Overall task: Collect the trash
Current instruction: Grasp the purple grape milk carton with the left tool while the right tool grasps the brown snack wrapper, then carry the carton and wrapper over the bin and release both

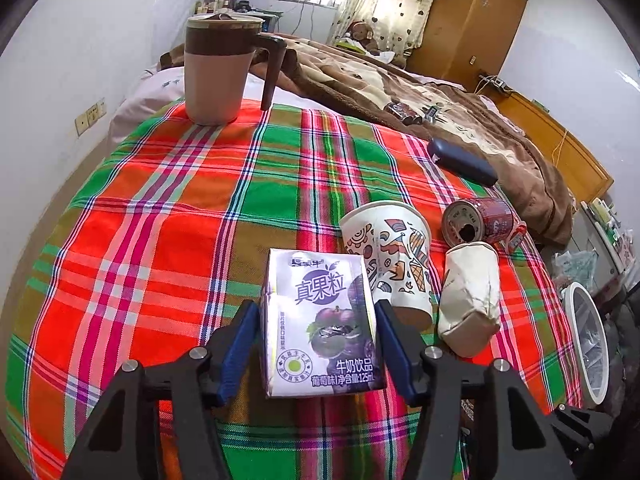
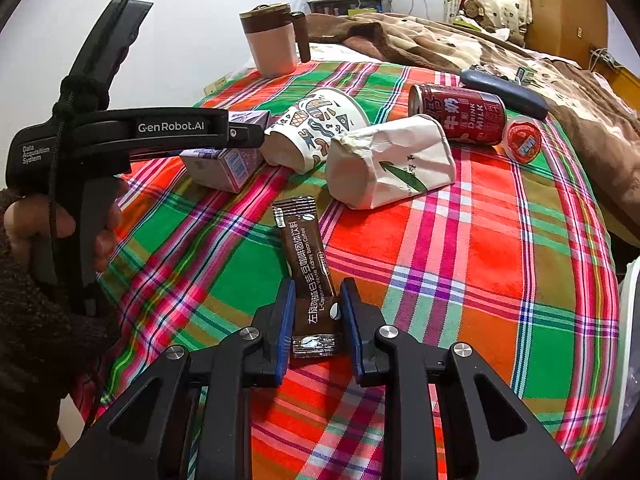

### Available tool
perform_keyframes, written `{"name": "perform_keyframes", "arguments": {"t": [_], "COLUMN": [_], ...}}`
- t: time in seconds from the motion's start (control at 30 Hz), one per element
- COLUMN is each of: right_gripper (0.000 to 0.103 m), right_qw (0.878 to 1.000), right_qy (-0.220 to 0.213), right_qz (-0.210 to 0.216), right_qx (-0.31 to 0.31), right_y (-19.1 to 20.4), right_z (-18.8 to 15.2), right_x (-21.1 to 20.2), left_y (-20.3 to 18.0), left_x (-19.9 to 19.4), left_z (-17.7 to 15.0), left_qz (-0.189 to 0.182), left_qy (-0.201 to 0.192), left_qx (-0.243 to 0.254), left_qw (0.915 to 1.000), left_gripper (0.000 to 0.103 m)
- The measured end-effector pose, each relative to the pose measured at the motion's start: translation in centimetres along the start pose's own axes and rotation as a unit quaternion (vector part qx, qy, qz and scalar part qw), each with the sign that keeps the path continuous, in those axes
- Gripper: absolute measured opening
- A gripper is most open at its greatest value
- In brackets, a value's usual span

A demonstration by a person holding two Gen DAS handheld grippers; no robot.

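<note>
My left gripper (image 1: 316, 320) is shut on a small purple-and-white milk carton (image 1: 320, 320) on the plaid cloth; it also shows in the right wrist view (image 2: 224, 164). My right gripper (image 2: 318, 300) is shut on a brown coffee sachet (image 2: 308, 272), which lies flat on the cloth. Beside the carton lie a patterned paper cup (image 1: 392, 256) (image 2: 316, 132), a crumpled white paper cup (image 1: 468, 300) (image 2: 392, 160), a red milk can (image 1: 480, 220) (image 2: 460, 116) and a small red-lidded jelly cup (image 2: 522, 140).
A brown lidded mug (image 1: 220, 68) (image 2: 272, 40) stands at the far edge of the plaid-covered table (image 1: 160, 220). A dark blue case (image 1: 464, 160) (image 2: 504, 88) lies at the back right. A white bin (image 1: 586, 336) stands right of the table. A bed with a brown blanket (image 1: 400, 84) is behind.
</note>
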State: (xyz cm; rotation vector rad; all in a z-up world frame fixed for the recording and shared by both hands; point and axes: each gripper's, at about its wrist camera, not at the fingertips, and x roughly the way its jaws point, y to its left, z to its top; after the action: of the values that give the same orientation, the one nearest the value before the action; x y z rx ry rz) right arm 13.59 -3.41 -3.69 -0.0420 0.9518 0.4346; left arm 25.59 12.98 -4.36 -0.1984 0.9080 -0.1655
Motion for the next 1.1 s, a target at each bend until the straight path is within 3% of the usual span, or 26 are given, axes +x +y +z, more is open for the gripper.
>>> {"name": "perform_keyframes", "arguments": {"t": [0.33, 1.1], "right_gripper": [0.024, 0.024], "right_qw": [1.0, 0.999], "right_qy": [-0.005, -0.043], "right_qz": [0.002, 0.0], "right_qx": [0.011, 0.031], "right_y": [-0.5, -1.2], "right_z": [-0.3, -1.3], "right_x": [-0.3, -3.4], "left_y": [-0.4, -3.5], "left_x": [-0.7, -6.9], "left_z": [-0.4, -2.5], "left_qz": [0.007, -0.015], "left_qy": [-0.004, -0.047], "left_qx": [0.005, 0.023], "left_qw": [1.0, 0.9985], "left_gripper": [0.059, 0.059]}}
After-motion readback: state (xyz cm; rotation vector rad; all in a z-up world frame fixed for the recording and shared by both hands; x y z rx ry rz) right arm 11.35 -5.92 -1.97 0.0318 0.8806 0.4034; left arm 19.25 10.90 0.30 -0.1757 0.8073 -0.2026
